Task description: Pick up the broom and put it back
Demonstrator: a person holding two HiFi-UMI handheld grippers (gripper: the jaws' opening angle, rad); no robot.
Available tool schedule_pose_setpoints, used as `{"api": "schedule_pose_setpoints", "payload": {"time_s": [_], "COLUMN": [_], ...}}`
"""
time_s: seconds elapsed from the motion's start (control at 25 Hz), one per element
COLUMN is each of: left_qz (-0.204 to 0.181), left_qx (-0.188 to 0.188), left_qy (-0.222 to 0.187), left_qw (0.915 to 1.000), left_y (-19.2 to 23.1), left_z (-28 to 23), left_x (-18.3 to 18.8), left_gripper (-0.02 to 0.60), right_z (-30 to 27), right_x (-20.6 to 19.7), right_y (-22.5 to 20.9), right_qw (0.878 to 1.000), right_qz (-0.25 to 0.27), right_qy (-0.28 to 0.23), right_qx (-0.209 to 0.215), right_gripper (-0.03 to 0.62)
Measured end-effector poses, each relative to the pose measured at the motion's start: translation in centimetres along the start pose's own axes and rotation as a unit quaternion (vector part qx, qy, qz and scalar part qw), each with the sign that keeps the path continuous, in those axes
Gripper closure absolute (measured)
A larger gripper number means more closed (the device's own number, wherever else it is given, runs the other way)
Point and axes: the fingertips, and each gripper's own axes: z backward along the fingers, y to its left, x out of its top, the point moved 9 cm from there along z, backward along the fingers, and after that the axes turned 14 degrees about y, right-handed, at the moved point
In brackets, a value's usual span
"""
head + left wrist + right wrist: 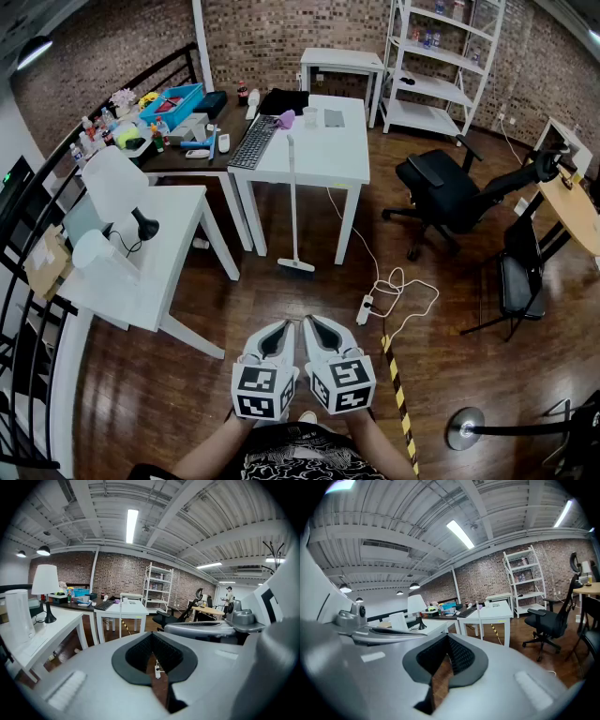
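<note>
Closest to you, both tongs sit side by side right in front of your body, nearly touching each other. Your left gripper has its jaws pinched together with nothing in them, and its own view shows only bare floor through the little notch. It's the same with your right gripper: jaws closed tight and empty in its own view too.

Just past them on the wood floor there's a strip of yellow-and-black tape off to your right, and a white power strip with its cable looping around a bit further out.

The broom is well apart from both tongs. It's standing nearly upright, with its head on the floor and the handle leaning on the front edge of the white table. You can spot the handle in the left gripper view and in the right one.

On that table there's a keyboard just left of the handle's top. A black office chair is off to the right, and a white shelf unit stands against the brick wall at the back.
</note>
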Motion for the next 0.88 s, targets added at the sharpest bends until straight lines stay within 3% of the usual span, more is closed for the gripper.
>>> {"api": "schedule_pose_setpoints", "payload": {"time_s": [0.4, 0.88], "left_qz": [0.005, 0.003], "left_qx": [-0.007, -0.028], "left_qy": [-0.019, -0.013], "left_qw": [0.9998, 0.9995], "left_y": [4.0, 13.4], "left_z": [-5.6, -11.9], "left_x": [4.1, 11.3], "left_gripper": [0.577, 0.577], "right_z": [-6.1, -16.5], "right_x": [3.7, 10.9], "right_y": [-2.8, -4.6], "right_qw": [1.0, 1.0], "right_qz": [0.015, 0.005], "right_qy": [-0.002, 0.002], "right_qx": [0.0, -0.019], "right_gripper": [0.597, 0.597]}}
